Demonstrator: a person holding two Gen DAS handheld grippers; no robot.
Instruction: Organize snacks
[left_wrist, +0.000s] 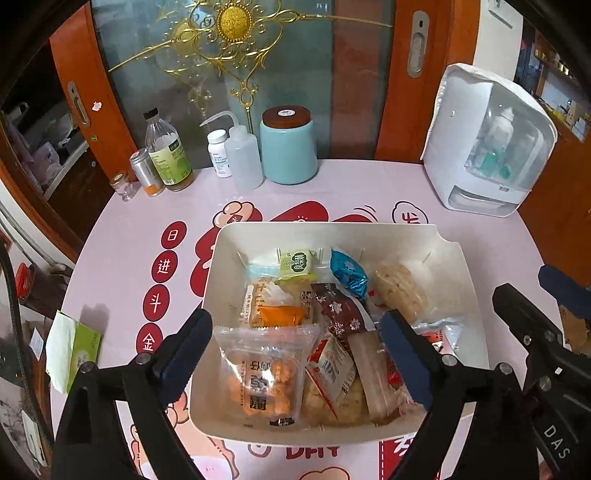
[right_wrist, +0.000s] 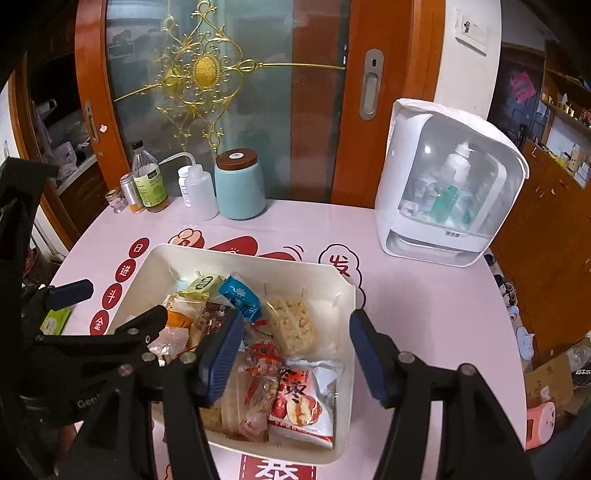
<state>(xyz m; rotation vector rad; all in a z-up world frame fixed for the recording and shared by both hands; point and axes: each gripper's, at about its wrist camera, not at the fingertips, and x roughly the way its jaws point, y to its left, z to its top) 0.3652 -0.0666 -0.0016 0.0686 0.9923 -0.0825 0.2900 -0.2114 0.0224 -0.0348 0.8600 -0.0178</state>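
A white rectangular bin sits on the pink table and holds several snack packets: a clear bag of orange crackers, a blue foil candy, a puffed rice cake and a red date packet. My left gripper is open and empty, hovering over the bin's near half. My right gripper is open and empty above the bin's right side; it shows at the right edge of the left wrist view.
At the table's back stand a glass bottle, a squeeze bottle, a teal canister and a white appliance. A green tissue pack lies at the left edge.
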